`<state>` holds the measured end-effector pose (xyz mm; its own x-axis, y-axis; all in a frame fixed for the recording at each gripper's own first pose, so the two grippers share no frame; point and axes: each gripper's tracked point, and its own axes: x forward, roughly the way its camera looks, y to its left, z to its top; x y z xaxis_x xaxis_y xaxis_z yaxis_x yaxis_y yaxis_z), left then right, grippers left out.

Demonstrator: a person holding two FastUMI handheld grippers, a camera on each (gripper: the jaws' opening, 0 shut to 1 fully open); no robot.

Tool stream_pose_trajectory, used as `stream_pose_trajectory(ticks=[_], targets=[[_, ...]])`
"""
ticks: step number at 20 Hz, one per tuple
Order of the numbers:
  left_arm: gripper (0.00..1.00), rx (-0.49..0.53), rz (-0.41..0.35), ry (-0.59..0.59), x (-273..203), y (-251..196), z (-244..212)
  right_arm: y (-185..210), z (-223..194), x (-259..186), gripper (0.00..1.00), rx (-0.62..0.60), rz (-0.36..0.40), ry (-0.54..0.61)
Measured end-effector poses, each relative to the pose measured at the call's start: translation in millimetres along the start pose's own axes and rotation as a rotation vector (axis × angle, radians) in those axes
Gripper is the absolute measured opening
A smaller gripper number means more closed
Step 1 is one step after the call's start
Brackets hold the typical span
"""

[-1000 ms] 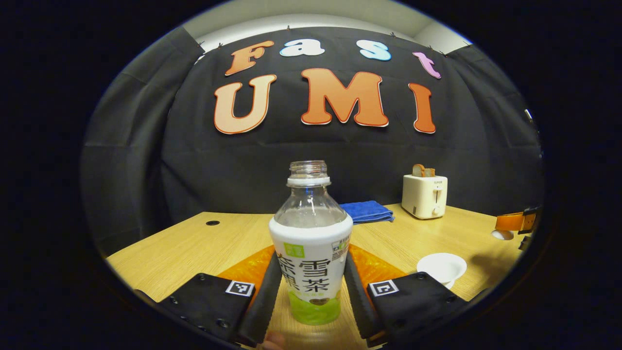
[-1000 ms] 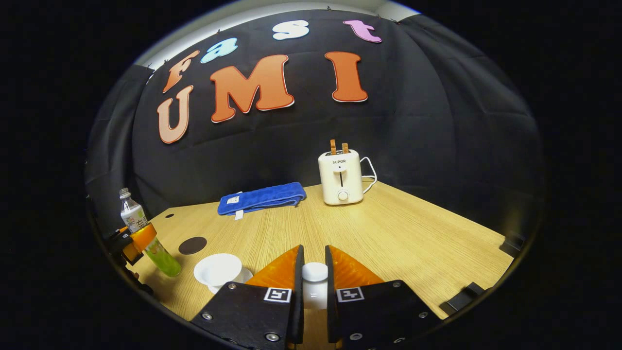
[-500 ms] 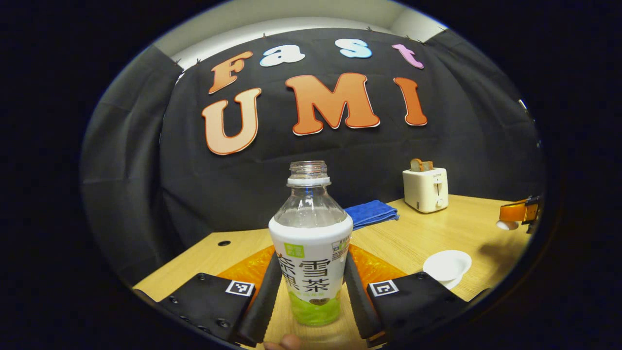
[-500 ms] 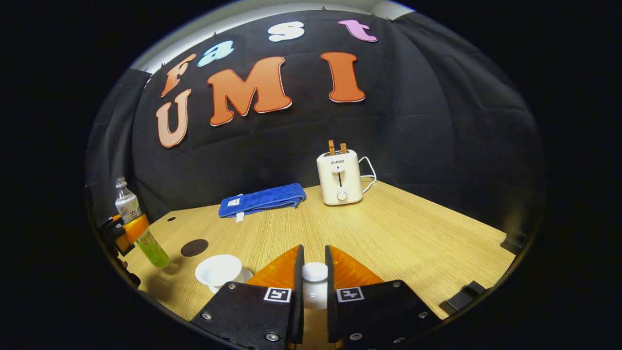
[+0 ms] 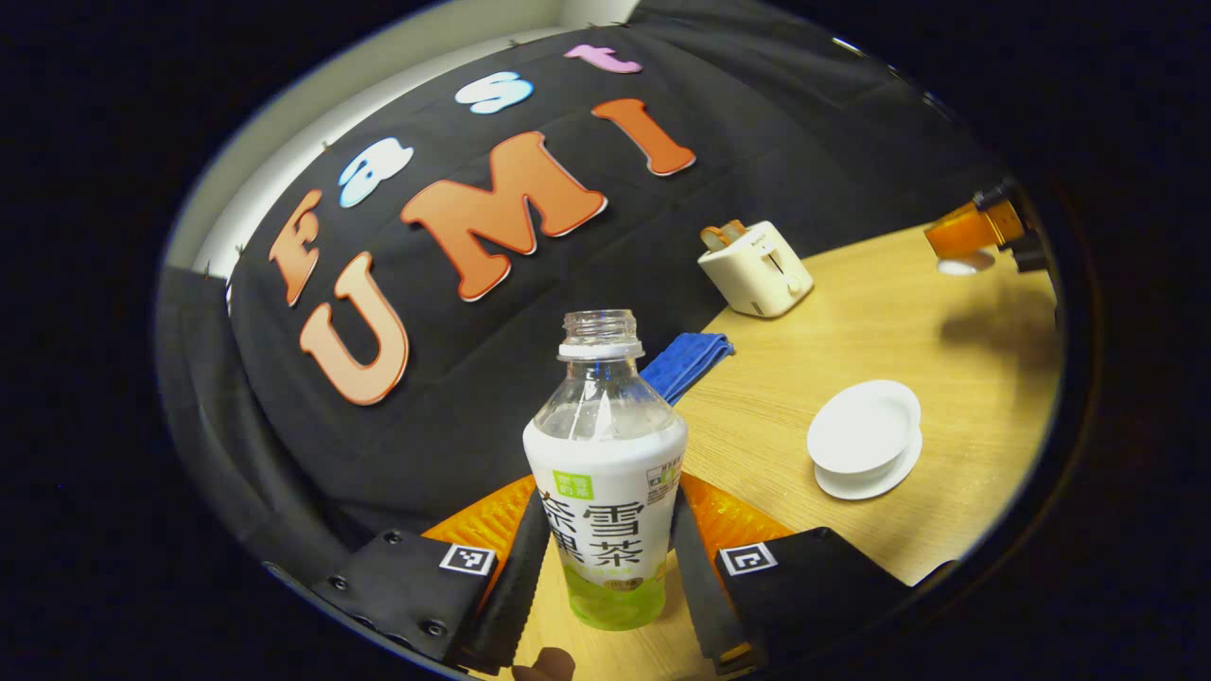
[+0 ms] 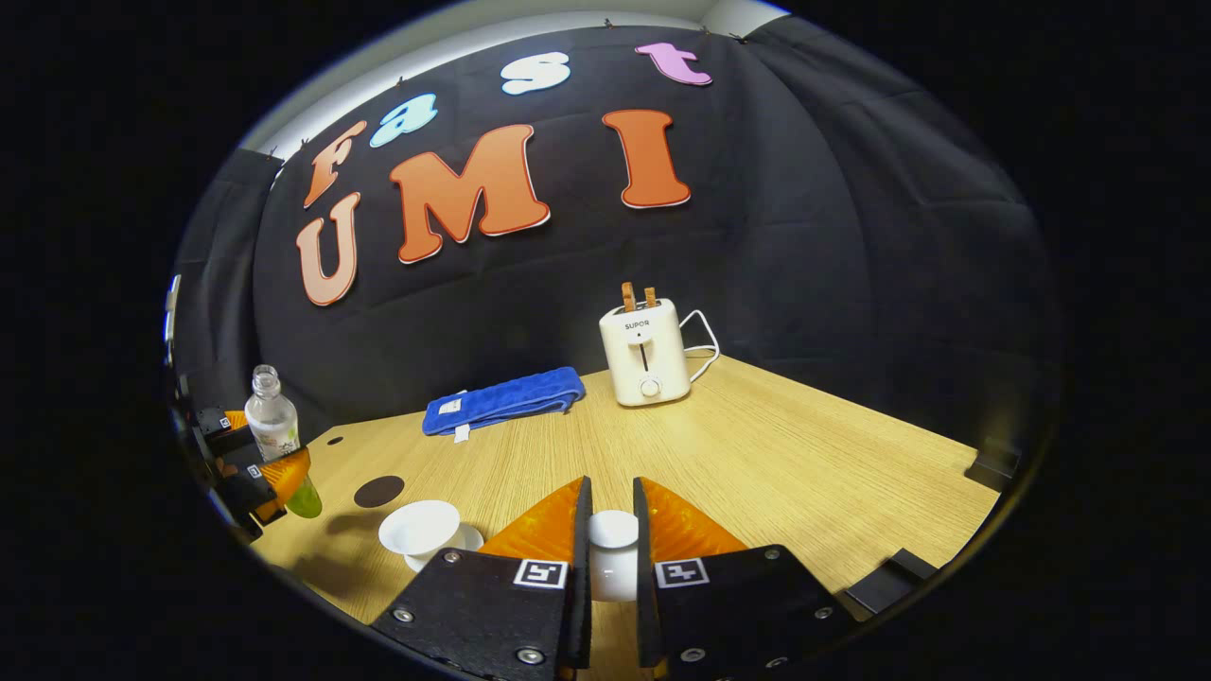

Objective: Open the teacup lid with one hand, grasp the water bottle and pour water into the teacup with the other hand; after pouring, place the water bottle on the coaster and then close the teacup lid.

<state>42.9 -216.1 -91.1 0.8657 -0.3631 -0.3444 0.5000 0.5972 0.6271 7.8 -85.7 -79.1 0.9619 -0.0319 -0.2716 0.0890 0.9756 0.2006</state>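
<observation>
My left gripper [image 5: 608,544] is shut on the uncapped water bottle [image 5: 605,473], which has a white label and green liquid low inside, and holds it above the table, tilted. The white teacup [image 5: 866,437] stands open on its saucer to the right of the bottle. In the right gripper view the same bottle [image 6: 272,424] and the left gripper [image 6: 248,475] sit at the far left, near the teacup [image 6: 420,528] and the dark round coaster [image 6: 378,491]. My right gripper [image 6: 611,530] is shut on the white teacup lid [image 6: 613,560], held off the table.
A white toaster [image 6: 646,352] with toast stands at the back of the wooden table [image 6: 776,454], its cord trailing right. A folded blue towel [image 6: 501,402] lies left of it. A black block [image 6: 991,466] sits at the table's right edge.
The left gripper has rolled with the bottle, so its view now tilts and the teacup shows nearer. The right gripper with the lid has barely moved.
</observation>
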Motion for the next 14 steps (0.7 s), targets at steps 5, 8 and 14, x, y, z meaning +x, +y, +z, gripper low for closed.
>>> stream_pose_trajectory(ticks=[5,8,14], targets=[[0.71,0.229,-0.030,0.000,8.0,-13.9,5.8,-14.9,-1.1,-2.3,0.19,0.033,-0.014,-0.005],[0.70,0.316,-0.065,0.016,11.4,-23.4,6.2,-19.9,-2.5,-3.5,0.19,0.039,-0.019,0.000],[0.71,0.500,-0.119,0.028,22.2,-36.3,6.6,-28.1,-3.7,-4.1,0.19,0.056,-0.025,0.000]])
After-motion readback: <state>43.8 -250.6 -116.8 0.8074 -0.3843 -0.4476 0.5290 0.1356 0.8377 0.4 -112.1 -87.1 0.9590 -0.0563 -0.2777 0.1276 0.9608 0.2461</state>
